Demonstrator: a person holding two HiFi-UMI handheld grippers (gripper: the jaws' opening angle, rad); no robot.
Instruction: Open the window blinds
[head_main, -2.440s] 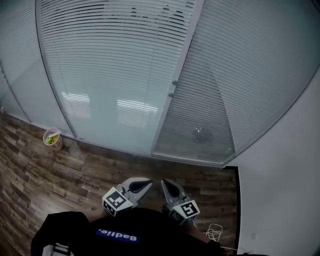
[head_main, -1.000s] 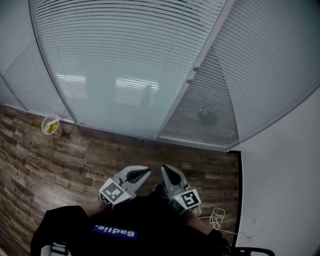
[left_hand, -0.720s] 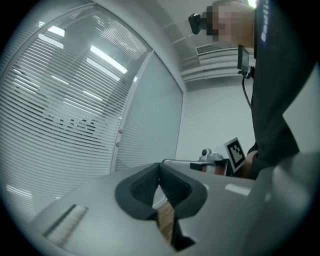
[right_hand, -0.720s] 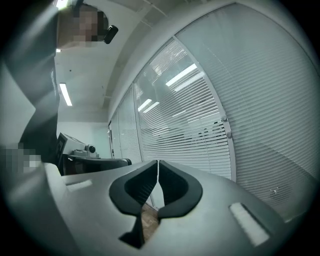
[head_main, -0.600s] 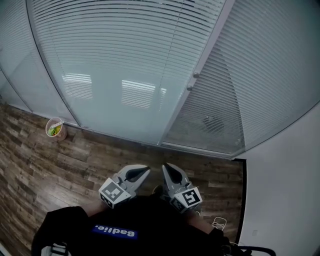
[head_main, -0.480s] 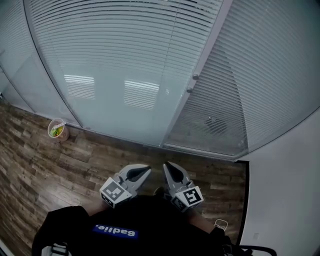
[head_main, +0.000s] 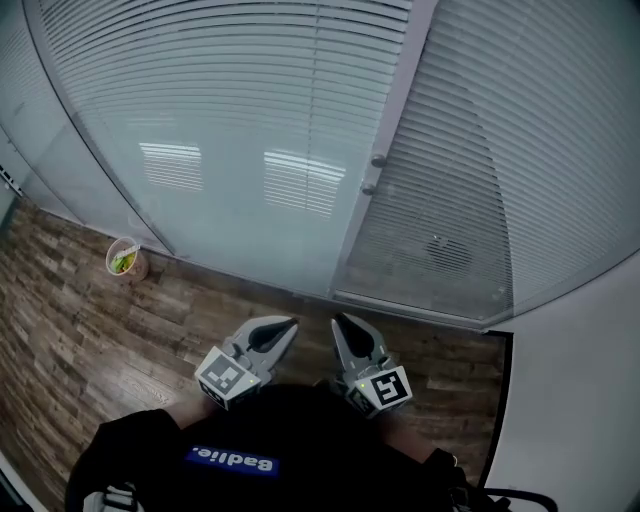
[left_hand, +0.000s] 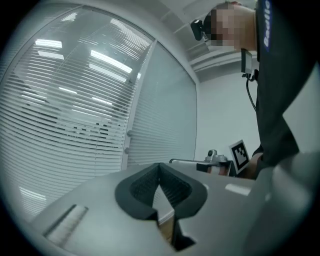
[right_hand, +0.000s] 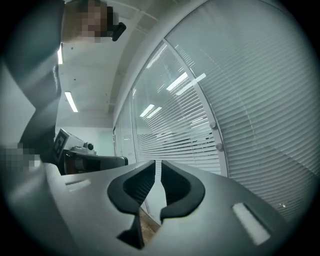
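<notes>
Grey slatted window blinds (head_main: 230, 80) hang behind the glass of the partition ahead, on both sides of a pale upright frame post (head_main: 398, 110). The post carries two small round knobs (head_main: 378, 160), one just above the other. Ceiling lights reflect in the lower part of the left pane.

Both tongs are low in front of the person's black shirt (head_main: 270, 450), over the wood-patterned floor (head_main: 90, 330). They point toward the blinds and are well apart from them.

The left tongs (head_main: 291, 322) are closed, tips meeting, with nothing between them. The right tongs (head_main: 338, 319) have just been opening and stand a narrow slit apart, also empty.

Far left, a small bin (head_main: 126, 260) with yellow-green contents stands on the floor at the foot of the glass. A plain white wall (head_main: 575, 400) closes the right side.
</notes>
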